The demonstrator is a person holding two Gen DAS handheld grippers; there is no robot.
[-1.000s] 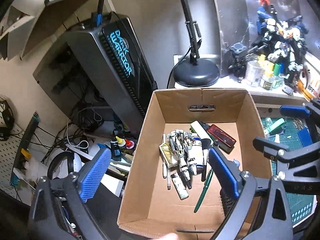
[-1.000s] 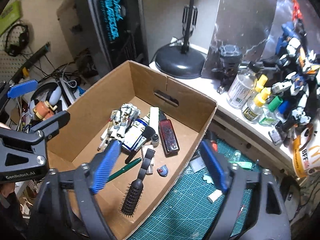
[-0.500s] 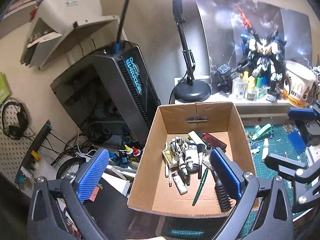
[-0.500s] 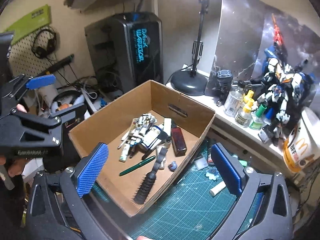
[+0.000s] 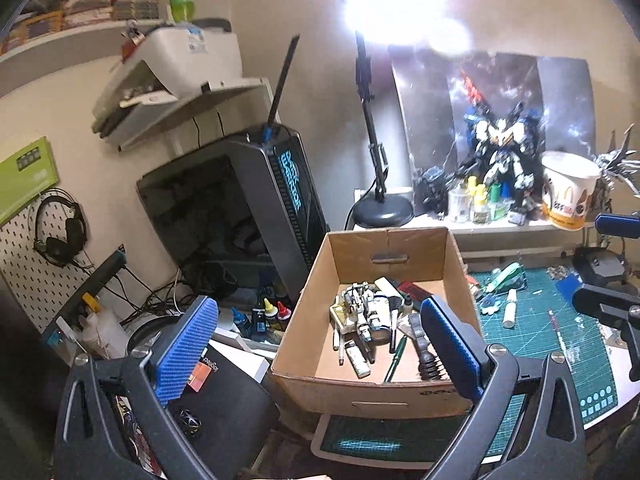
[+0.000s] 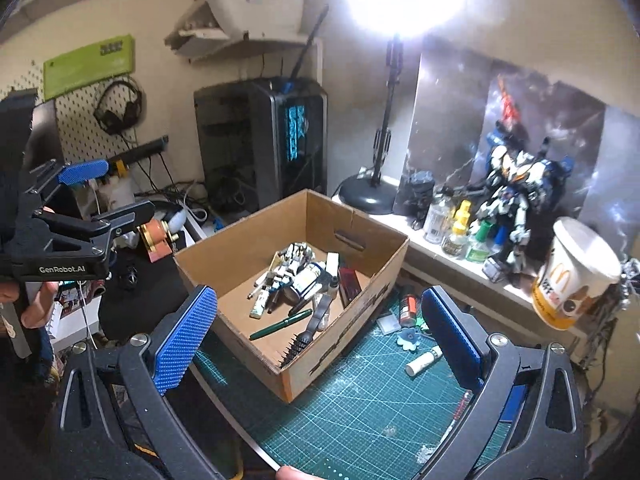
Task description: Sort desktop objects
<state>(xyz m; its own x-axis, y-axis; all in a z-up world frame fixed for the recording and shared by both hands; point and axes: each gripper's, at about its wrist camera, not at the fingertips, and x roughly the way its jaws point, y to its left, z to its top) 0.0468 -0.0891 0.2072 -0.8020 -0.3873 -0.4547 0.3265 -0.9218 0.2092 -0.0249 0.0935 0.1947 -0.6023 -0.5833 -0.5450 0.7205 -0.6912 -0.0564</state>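
Note:
A brown cardboard box (image 5: 348,256) (image 6: 380,292) stands on the left end of the green cutting mat (image 6: 360,408). Inside lie a white robot model (image 5: 362,312) (image 6: 294,262), a green pen (image 6: 280,324), a black hairbrush (image 6: 308,332) and several small items. My left gripper (image 5: 318,352) is open and empty, held back above the box's near edge. My right gripper (image 6: 320,350) is open and empty, above the mat at the box's near corner. The left gripper also shows in the right wrist view (image 6: 96,192). A white glue stick (image 6: 423,361) lies on the mat.
A black desk lamp (image 5: 382,210), a big robot figure (image 6: 516,196), small bottles (image 6: 460,232) and a McDonald's cup (image 6: 572,276) stand on the white ledge behind. A black PC tower (image 5: 256,208) stands left of the box. Small clutter lies on the mat (image 5: 552,320).
Both grippers have pulled back and up from the box, so the whole desk shows. They stay open and empty. The box's contents have not moved.

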